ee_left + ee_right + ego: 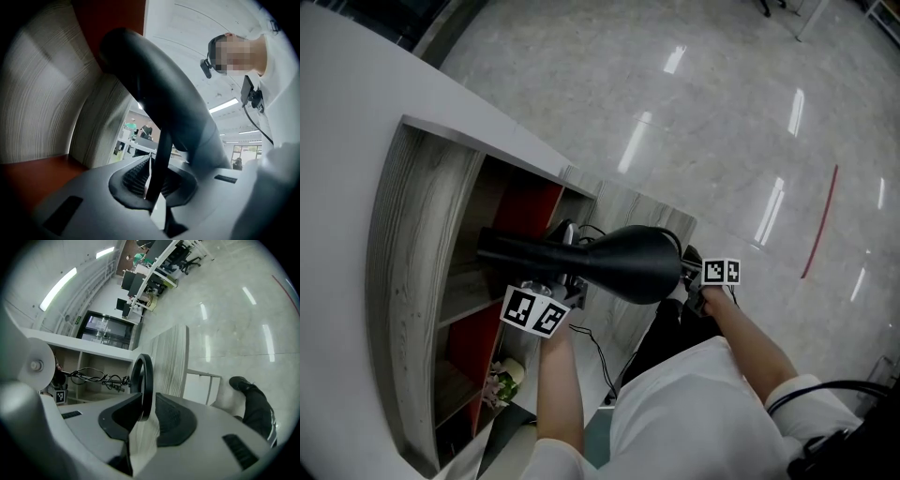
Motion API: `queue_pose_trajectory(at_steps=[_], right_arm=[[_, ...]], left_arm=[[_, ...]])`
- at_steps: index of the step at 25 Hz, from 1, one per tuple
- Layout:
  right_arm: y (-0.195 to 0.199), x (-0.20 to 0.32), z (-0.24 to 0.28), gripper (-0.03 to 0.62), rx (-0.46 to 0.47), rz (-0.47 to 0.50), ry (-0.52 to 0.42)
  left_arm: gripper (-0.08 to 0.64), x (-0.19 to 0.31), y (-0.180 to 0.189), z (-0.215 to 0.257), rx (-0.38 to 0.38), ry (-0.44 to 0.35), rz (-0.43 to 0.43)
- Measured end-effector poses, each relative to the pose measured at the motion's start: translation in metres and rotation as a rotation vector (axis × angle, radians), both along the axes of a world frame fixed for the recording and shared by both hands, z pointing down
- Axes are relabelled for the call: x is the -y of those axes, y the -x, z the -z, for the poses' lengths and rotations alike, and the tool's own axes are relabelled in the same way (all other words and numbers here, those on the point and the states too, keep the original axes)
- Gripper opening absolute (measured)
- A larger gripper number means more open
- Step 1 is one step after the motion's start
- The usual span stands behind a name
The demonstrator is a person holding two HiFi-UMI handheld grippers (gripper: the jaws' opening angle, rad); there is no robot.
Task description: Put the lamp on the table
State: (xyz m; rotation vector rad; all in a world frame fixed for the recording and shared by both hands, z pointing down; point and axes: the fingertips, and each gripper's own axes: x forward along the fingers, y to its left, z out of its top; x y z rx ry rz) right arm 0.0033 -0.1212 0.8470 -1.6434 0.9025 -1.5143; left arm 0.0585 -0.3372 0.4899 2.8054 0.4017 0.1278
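A black lamp [628, 262] hangs level in the air in front of a wooden shelf unit, its cone shade to the right and its stem pointing left. My left gripper [555, 283] is under the stem end. In its own view, this left gripper [154, 187] is shut on a thin black part of the lamp [159, 159], with the dark shade [178, 103] arching above. My right gripper [689, 272] is at the shade's wide end. The right gripper view shows that gripper [145, 408] shut on a thin black ring of the lamp [143, 376]. The lamp's cable [93, 377] trails off to the left.
The shelf unit [422, 281] has wood-grain walls and red back panels, with a white top [356, 141] above it. Flowers [502, 382] lie on a low shelf. A cable [595, 352] hangs down beside the person's body. A glossy floor [722, 112] stretches beyond.
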Motion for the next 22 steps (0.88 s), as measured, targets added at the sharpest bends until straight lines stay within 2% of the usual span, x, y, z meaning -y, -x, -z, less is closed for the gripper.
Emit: queue_pose_trajectory(at_steps=[9, 22], right_arm=[[0.003, -0.037, -0.001, 0.097, -0.037, -0.029, 0.074], [-0.008, -0.048, 0.004, 0.097, -0.048, -0.041, 0.015]], left_arm=[[0.024, -0.031, -0.001, 0.001, 0.004, -0.053, -0.042], [0.029, -0.065, -0.006, -0.002, 0.022, -0.128, -0.046]])
